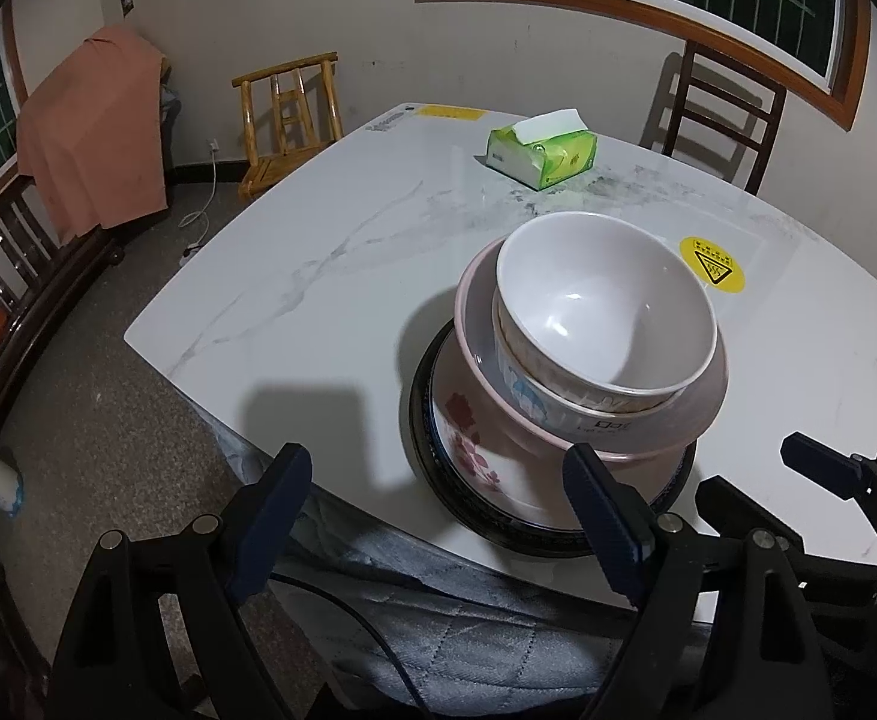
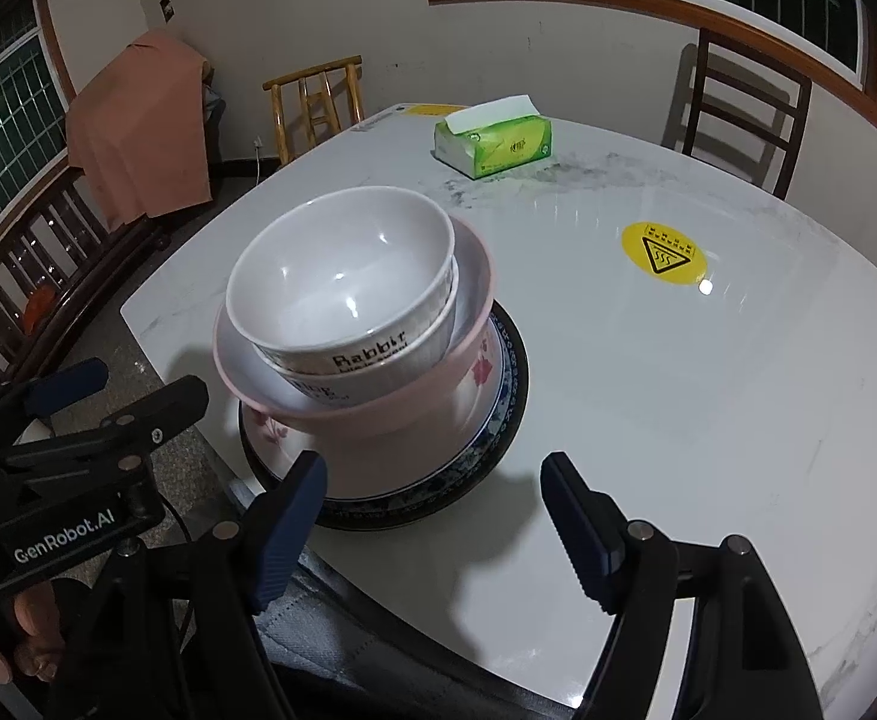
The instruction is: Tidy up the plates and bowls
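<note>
On the marble table (image 1: 330,276), stacked bowls (image 1: 606,312) hide most of the plates (image 1: 468,468); both claws, left (image 1: 438,504) and right (image 2: 432,510), gape empty.

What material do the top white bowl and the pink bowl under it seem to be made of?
White bowl: probably melamine or glazed ceramic; smooth, glossy, with small bright highlights inside. Pink bowl: likely plastic or melamine; even colour, softer sheen. The look leaves both open.
</note>
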A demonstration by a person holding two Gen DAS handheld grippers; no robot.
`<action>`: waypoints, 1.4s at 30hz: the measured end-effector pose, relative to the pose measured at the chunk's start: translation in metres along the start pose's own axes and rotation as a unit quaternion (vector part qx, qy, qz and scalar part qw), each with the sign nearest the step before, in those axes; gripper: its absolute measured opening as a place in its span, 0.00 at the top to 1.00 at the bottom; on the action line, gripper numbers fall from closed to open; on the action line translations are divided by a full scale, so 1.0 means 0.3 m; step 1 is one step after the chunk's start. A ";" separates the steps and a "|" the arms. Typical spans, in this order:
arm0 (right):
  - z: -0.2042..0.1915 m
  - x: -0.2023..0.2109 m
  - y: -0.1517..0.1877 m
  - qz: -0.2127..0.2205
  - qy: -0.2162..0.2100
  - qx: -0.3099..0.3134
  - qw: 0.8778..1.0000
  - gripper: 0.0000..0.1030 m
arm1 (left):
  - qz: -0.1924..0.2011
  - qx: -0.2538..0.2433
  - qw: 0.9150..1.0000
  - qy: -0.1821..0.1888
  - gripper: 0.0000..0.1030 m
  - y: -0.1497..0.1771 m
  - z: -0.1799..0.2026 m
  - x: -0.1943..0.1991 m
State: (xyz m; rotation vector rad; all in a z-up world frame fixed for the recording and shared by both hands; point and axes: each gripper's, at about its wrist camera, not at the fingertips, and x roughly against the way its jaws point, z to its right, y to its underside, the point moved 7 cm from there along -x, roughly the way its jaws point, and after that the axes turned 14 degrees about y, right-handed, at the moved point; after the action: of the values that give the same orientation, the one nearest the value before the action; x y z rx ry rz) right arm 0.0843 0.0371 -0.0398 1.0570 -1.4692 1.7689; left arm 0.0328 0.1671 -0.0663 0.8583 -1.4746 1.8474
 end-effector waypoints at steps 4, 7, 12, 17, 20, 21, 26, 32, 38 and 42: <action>0.000 -0.009 0.008 -0.006 0.004 0.003 1.000 0.26 | -0.001 0.000 1.000 0.002 0.19 -0.001 -0.002 -0.002; -0.007 -0.013 0.015 -0.009 0.001 0.004 1.000 0.26 | -0.002 0.005 1.000 0.004 0.19 0.003 -0.006 -0.006; -0.015 -0.014 0.017 -0.009 0.000 0.009 1.000 0.26 | -0.005 0.006 1.000 0.007 0.19 0.010 -0.005 -0.014; -0.017 -0.016 0.018 -0.009 -0.001 0.010 1.000 0.26 | -0.005 0.012 1.000 0.016 0.19 0.012 -0.002 -0.017; -0.019 -0.020 0.018 -0.011 -0.001 0.011 1.000 0.26 | -0.006 0.011 1.000 0.017 0.19 0.011 0.000 -0.019; -0.019 -0.023 0.018 -0.012 -0.001 0.011 1.000 0.26 | -0.006 0.010 1.000 0.016 0.19 0.011 0.001 -0.019; -0.025 -0.025 0.020 -0.013 0.000 0.015 1.000 0.26 | -0.007 0.008 1.000 0.018 0.19 0.010 0.007 -0.021; -0.030 -0.031 0.023 -0.016 -0.003 0.015 1.000 0.26 | -0.007 0.008 1.000 0.022 0.19 0.008 0.010 -0.024; -0.033 -0.038 0.025 -0.019 -0.004 0.014 1.000 0.26 | 0.005 0.002 1.000 0.014 0.19 0.000 0.014 -0.017; -0.034 -0.042 0.025 -0.021 -0.005 0.015 1.000 0.26 | 0.004 -0.002 1.000 0.018 0.19 0.001 0.018 -0.022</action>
State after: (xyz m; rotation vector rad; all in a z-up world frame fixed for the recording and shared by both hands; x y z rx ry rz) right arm 0.0824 0.0461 -0.0551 1.1058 -1.4204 1.7636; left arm 0.0370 0.1613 -0.0709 0.8145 -1.4620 1.8560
